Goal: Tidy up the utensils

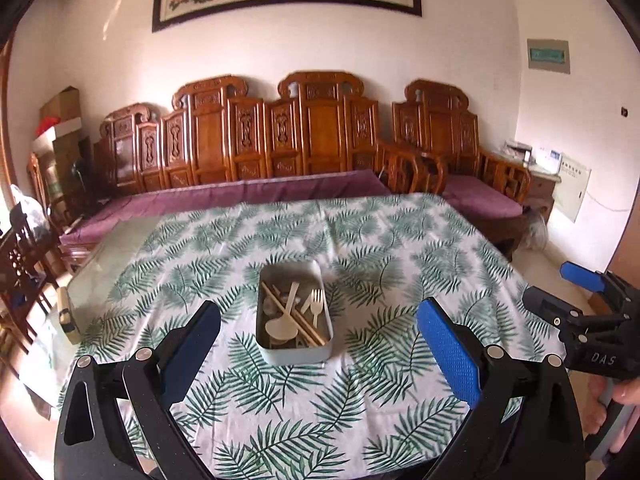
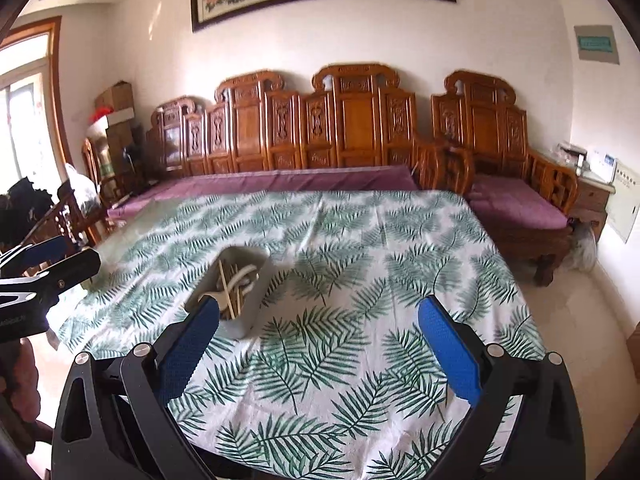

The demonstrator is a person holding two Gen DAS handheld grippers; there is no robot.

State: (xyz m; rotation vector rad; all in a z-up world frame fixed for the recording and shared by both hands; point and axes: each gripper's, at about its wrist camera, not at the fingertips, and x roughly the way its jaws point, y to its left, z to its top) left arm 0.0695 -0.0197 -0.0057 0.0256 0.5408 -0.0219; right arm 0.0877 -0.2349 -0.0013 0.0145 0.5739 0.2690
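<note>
A pale rectangular tin box (image 1: pixel 294 354) stands on the leaf-print tablecloth (image 1: pixel 360 240). Inside it lie a white spoon (image 1: pixel 284 326), a white fork (image 1: pixel 317 304) and wooden chopsticks (image 1: pixel 298 318). My left gripper (image 1: pixel 320 320) is open and empty, held above the table's near edge with the box between its fingers in view. My right gripper (image 2: pixel 320 320) is open and empty; the box (image 2: pixel 244 300) sits ahead to its left, beside the left finger (image 2: pixel 192 344). Each gripper shows at the edge of the other's view: the right (image 1: pixel 592 312), the left (image 2: pixel 44 276).
A carved wooden sofa (image 1: pixel 280 136) with purple cushions (image 1: pixel 240 196) runs behind the table. A wooden armchair (image 1: pixel 460 148) stands at the back right. Dark chairs (image 1: pixel 20 264) stand to the left. A bare glass strip (image 1: pixel 112 248) of tabletop shows at the left.
</note>
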